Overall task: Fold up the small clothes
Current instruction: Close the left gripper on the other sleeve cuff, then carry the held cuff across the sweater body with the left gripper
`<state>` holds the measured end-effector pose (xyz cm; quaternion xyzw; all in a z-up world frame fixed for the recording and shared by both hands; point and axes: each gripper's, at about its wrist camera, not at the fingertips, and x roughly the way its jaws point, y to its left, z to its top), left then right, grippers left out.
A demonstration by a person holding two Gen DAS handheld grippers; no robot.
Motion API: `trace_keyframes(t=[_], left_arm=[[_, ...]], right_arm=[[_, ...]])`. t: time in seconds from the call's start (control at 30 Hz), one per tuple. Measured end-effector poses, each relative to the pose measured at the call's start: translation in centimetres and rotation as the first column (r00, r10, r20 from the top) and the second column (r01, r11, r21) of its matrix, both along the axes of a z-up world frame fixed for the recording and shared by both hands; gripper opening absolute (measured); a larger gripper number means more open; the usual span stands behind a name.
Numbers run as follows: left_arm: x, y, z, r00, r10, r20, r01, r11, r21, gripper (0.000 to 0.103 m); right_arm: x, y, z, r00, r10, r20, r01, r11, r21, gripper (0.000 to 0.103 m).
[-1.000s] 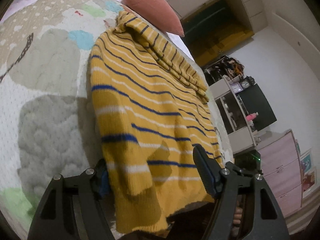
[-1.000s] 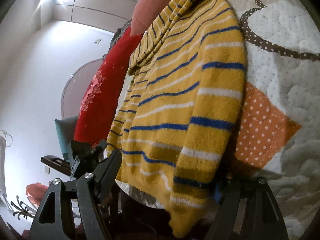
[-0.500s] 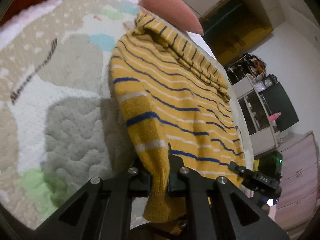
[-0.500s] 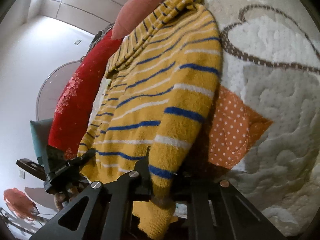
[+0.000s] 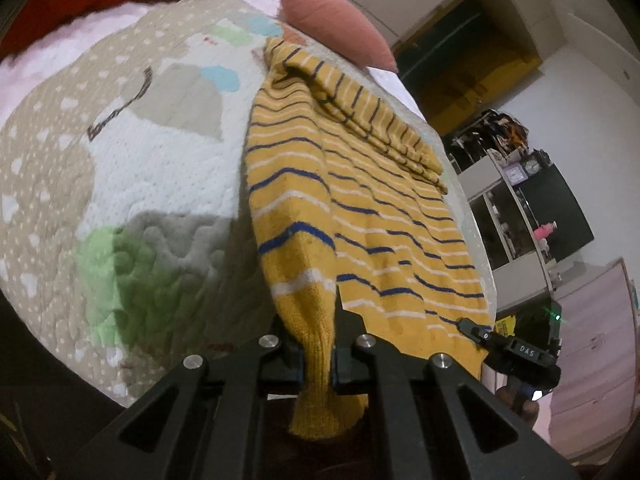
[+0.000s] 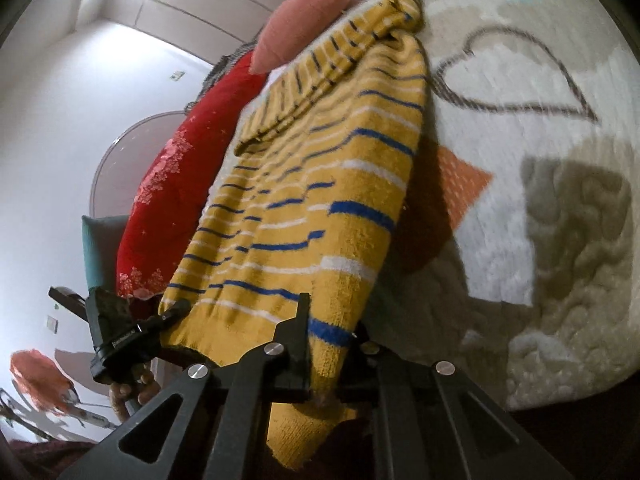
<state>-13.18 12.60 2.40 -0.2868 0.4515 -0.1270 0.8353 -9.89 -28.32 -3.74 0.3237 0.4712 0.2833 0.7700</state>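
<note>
A small yellow sweater [image 5: 360,216] with blue and white stripes lies on a quilted bed cover [image 5: 120,184], its sleeves folded across the far end. My left gripper [image 5: 318,354] is shut on the sweater's near left hem corner. My right gripper [image 6: 330,354] is shut on the near right hem corner of the same sweater [image 6: 320,184]. Both corners are lifted off the cover [image 6: 540,200], and the hem hangs between the fingers. Each gripper shows in the other's view: the right one [image 5: 516,354] and the left one [image 6: 128,336].
A pink pillow [image 5: 340,28] lies beyond the sweater's far end, and a red cushion [image 6: 172,208] lies along the bed's side. Shelves and a pink dresser [image 5: 592,344] stand by the wall. The bed edge runs just in front of the grippers.
Both grippers went from open around the hem corners to shut on them. They have since lifted the hem and moved it forward over the sweater's body.
</note>
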Motion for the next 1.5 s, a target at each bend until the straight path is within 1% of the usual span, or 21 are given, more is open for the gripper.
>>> trace_keyframes(t=[0.07,0.27,0.37,0.67,0.9,1.0,1.17,1.33,1.4,1.43,1.5], left_arm=[[0.3,0.2,0.1,1.000,0.004,0.002,-0.004,1.000,-0.016,0.008],[1.7,0.1,1.6,0.999,-0.003,0.035,0.004,1.000,-0.018,0.008],[2.7,-0.2,2.2,0.999,-0.007,0.048,0.008,1.000,-0.028,0.008],[5.4,-0.6,3.7,0.997,-0.009,0.076,0.011,0.999,-0.037,0.008],[8.1,-0.1,4.3,0.997,0.015,0.071,-0.012,0.998,-0.055,0.008],[9.9,0.1,5.2,0.995,0.026,0.093,-0.021,0.999,-0.045,0.008],[14.6,0.6,6.0,0.992,0.041,0.121,-0.038,0.999,-0.029,0.008],[20.4,0.5,6.0,0.992,0.045,0.119,-0.048,0.998,0.027,0.008],[23.1,0.7,5.6,0.993,0.049,0.103,-0.054,0.998,0.037,0.008],[25.0,0.9,5.1,0.995,0.055,0.085,-0.059,0.998,0.039,0.008],[27.7,1.3,4.1,0.997,0.062,0.055,-0.064,0.998,0.030,0.008]], right_arm=[[0.3,-0.1,-0.3,1.000,-0.006,-0.011,0.006,1.000,0.006,0.009],[0.8,0.7,1.2,0.999,0.006,0.037,-0.004,0.999,-0.053,0.009],[1.6,1.3,1.9,0.999,-0.004,0.045,0.006,0.998,-0.058,0.009],[3.7,0.7,4.1,0.996,-0.025,0.089,0.031,0.997,-0.069,0.009],[6.5,1.1,5.4,0.994,-0.023,0.104,0.029,0.998,-0.059,0.009],[8.6,1.6,6.8,0.991,-0.020,0.131,0.030,0.997,-0.072,0.009],[13.0,2.3,8.7,0.986,-0.032,0.165,0.049,0.993,-0.103,0.009],[18.9,3.0,9.1,0.988,-0.051,0.147,0.068,0.991,-0.115,0.009],[21.4,3.1,9.0,0.990,-0.060,0.131,0.075,0.991,-0.113,0.009],[22.9,3.1,8.7,0.991,-0.064,0.118,0.078,0.991,-0.110,0.009],[25.4,3.4,8.2,0.993,-0.071,0.099,0.082,0.990,-0.116,0.010]])
